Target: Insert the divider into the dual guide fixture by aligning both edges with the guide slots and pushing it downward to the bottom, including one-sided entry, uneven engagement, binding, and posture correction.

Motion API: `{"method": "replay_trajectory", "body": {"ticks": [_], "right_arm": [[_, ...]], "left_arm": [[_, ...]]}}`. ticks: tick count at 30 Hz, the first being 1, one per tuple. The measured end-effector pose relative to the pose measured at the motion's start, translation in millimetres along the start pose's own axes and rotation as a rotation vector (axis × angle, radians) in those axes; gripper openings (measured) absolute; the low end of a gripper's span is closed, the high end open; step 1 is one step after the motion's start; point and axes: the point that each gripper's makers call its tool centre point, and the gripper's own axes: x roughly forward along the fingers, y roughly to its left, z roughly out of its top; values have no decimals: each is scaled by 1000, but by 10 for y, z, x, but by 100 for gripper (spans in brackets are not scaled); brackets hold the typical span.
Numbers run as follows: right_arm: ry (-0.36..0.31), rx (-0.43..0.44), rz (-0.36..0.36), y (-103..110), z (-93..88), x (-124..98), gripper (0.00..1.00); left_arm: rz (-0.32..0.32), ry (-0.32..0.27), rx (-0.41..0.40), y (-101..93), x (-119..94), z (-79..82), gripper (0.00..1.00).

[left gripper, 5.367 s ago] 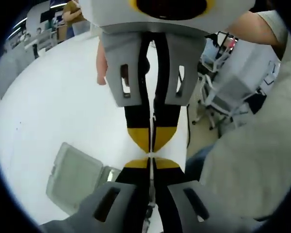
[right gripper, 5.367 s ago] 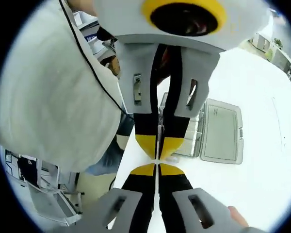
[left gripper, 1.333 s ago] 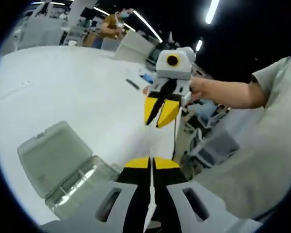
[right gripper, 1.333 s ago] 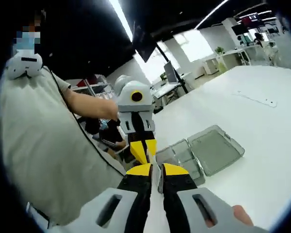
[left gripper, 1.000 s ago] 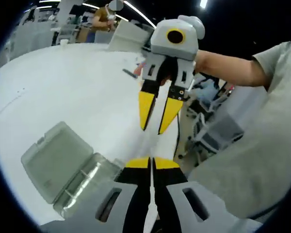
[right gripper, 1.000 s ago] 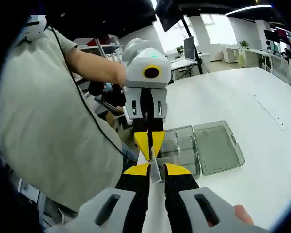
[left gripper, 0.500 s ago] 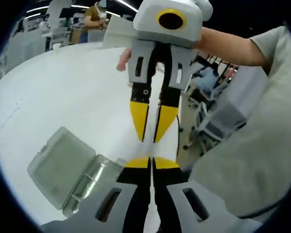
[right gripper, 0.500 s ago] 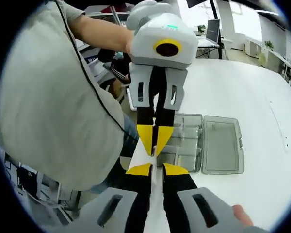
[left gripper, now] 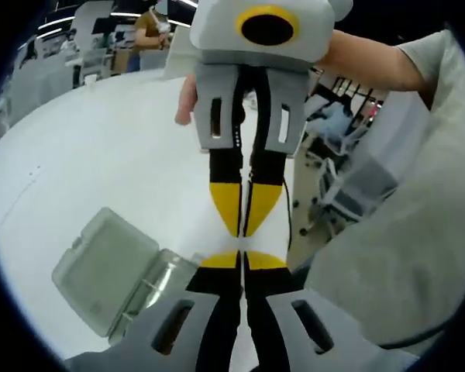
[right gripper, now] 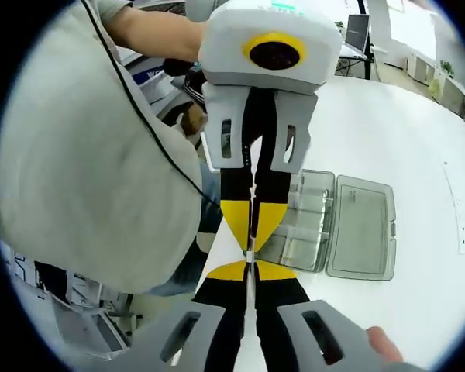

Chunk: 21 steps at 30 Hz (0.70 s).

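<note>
In the left gripper view, the left gripper (left gripper: 241, 260) rises from the bottom edge with its black-and-yellow jaws pressed together, a thin pale sheet edge, the divider (left gripper: 240, 325), running down the seam between them, so the jaws are closed on it. Directly ahead, tip to tip with it, the right gripper (left gripper: 242, 229) hangs down from the top, its yellow tips drawn together to a narrow point that nearly meets the left one's tips. In the right gripper view the arrangement mirrors: the right gripper (right gripper: 249, 270) comes up from the bottom with jaws closed on the divider (right gripper: 249, 291), seen as a thin light line between them, and the left gripper (right gripper: 249, 244) reaches down from above with its tips pinched close at the same spot. A fingertip of the person's hand (right gripper: 377, 338) shows low at the right of that view beside the gripper body. Just behind the meeting tips lies the clear plastic box (right gripper: 299, 221), the dual guide fixture, resting open on the white table (right gripper: 387, 124) near its edge, with its flat lid (right gripper: 363, 229) folded out beside the compartmented base; in the left gripper view the same box (left gripper: 151, 287) sits low at left with its lid (left gripper: 105, 267) spread outward. The divider is held in the air between the two grippers, above and apart from the box. The person's pale shirt (right gripper: 93, 170) fills the side, and farther off stand office chairs (left gripper: 349, 190) and desks.
</note>
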Motion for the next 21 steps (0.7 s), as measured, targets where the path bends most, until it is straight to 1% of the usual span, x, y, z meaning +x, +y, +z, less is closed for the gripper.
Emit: {"method": "replay_trajectory", "body": {"ticks": [5,10,13,14,16,21], "right_arm": [[28,-26,13,6,-8,11,0],[24,17,15,11,-5,19,0],[27,3,14,13,-2,33,0],[32,34,17,24,-5,40,0],[33,13,13,25,-3,51,0],[25,31,16,34,1,52,0]], "left_arm": [[8,4,8,3,3,-11,0],[15,-16,10,1,-10,-25,0],[23,-25,15,-5,-7,-41,0],[25,-26,16,-8,-6,-43,0],[31,-29,15,-8,-1,-53,0],[53,-49,-5,-10,-14,-54,0]]}}
